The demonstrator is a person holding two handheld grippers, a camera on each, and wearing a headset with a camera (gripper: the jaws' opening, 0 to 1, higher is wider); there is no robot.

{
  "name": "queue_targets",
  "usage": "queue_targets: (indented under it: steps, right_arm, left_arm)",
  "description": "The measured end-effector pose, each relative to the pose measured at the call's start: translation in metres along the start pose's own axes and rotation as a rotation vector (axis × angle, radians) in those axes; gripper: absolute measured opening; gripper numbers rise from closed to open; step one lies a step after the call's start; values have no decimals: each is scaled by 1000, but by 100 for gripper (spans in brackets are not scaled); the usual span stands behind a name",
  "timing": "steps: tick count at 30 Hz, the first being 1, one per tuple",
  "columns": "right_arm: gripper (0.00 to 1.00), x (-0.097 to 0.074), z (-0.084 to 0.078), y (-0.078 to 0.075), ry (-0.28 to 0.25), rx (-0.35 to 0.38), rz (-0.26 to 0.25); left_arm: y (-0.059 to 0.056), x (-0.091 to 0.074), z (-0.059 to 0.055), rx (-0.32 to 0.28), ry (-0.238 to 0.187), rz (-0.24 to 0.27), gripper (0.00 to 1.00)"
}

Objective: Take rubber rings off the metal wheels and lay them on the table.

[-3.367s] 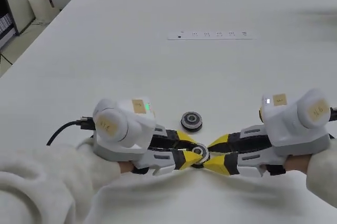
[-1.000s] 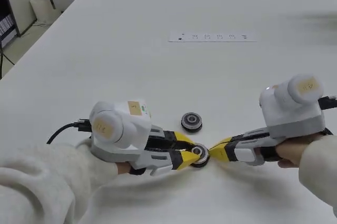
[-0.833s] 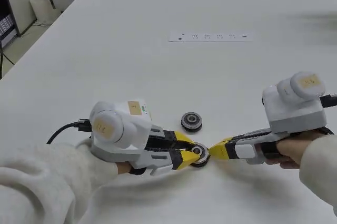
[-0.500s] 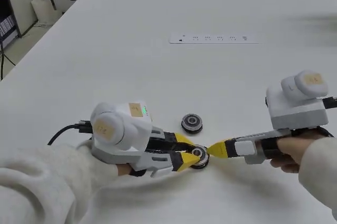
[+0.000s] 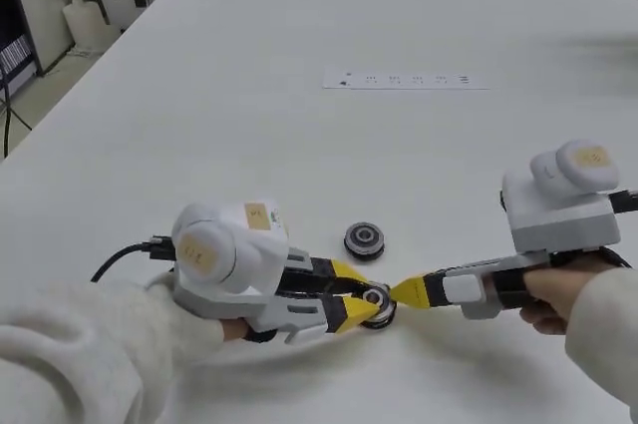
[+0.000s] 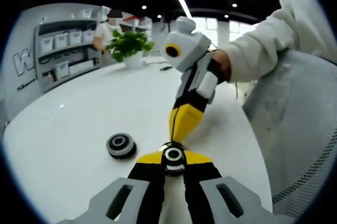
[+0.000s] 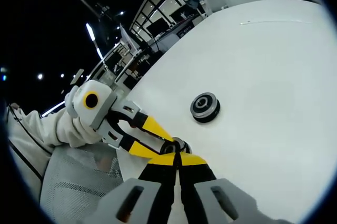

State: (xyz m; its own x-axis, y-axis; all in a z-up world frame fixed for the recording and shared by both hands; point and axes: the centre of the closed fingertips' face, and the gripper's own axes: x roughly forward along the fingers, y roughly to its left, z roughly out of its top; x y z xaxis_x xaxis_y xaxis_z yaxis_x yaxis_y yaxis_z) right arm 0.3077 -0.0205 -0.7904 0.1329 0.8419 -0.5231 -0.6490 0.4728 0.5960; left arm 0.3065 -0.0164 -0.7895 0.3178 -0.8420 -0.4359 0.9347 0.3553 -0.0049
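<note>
My left gripper (image 5: 367,304) pinches a metal wheel (image 5: 378,296) between its yellow jaws, low over the worktop (image 5: 299,145) close to its near edge. My right gripper (image 5: 398,292) has its jaws pressed together with the tips touching that wheel's rim, and I cannot tell whether they catch its rubber ring. A second wheel (image 5: 364,239) lies flat just beyond, toward the far edge.

I see one dark-rimmed metal wheel (image 5: 378,297) with a silver hub pinched in my left gripper (image 5: 367,302); the second wheel (image 5: 364,240) lies flat on the table (image 5: 299,125) just beyond.
</note>
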Motion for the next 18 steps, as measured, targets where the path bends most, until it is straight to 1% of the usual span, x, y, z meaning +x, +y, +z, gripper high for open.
queue_targets:
  steps: [18]
  right_arm:
    - [0, 1, 1, 2, 4, 5, 7]
  left_arm:
    - [0, -1, 0, -1, -8, -2, 13]
